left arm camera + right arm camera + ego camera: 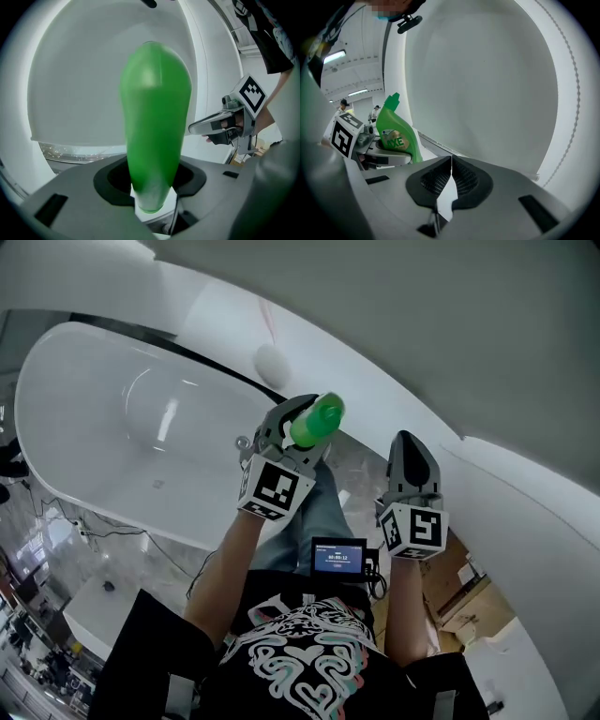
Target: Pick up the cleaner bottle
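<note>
Left gripper [298, 430] is clamped on the green plastic cleaner bottle [317, 420]. In the left gripper view both grey jaws press the sides of its narrow lower end [149, 192]. The right gripper [406, 439] is closed on nothing; its ribbed pads [461, 178] meet at the tips.

Bottle:
- Glossy green, with a smooth rounded body and an angled neck.
- The right gripper view shows a gold oval label with "AXE" on it [395, 137].
- You're holding it in the air, off every surface, roughly upright, with the top end toward the head camera.

Room:
- In the head view the bottle sits over the strip of grey marble floor [361, 470] between the white oval bathtub [84, 418] and the curved white wall panel [487, 474].
- The tub rim is just left of the left gripper and the wall panel is just right of the right gripper.
- There is open air above both, and the two grippers are apart, side by side.
- A small black screen unit [338, 557] hangs at your waist, below and between them.

View differences:
- Label and neck shape show only in the right gripper view.
- The left gripper view shows just plain green plastic, with the tub basin [79, 75] behind it and the right gripper [199, 127] off to the side.
- Only the head view shows the floor gap.
</note>
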Motion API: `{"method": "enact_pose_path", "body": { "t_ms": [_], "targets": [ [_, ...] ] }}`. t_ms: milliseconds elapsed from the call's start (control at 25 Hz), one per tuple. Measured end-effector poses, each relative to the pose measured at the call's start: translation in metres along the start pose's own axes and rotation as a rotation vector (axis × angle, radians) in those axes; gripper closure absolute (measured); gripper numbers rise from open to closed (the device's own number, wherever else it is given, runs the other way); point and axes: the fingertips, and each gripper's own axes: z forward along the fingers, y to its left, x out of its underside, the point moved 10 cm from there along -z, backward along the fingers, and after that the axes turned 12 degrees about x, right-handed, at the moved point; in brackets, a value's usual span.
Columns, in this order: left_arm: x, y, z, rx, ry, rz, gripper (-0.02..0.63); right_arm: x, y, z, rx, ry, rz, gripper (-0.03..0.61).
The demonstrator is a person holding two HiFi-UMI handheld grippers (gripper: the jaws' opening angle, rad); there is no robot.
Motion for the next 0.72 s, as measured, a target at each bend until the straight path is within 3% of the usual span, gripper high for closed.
{"method": "enact_pose_path", "body": {
  "t_ms": [360,720],
  "targets": [
    [-0.039,-0.023,-0.049,-0.021,-0.008,0.035,0.413,-0.022,0.007,-0.048,0.017,-0.063,0.013,0.551],
    [-0.101,-0.050,-0.095,-0.046,-0.047,0.092,0.413,-0.055,0.000,-0.097,0.061,-0.176,0.003,0.551]
  ]
}}
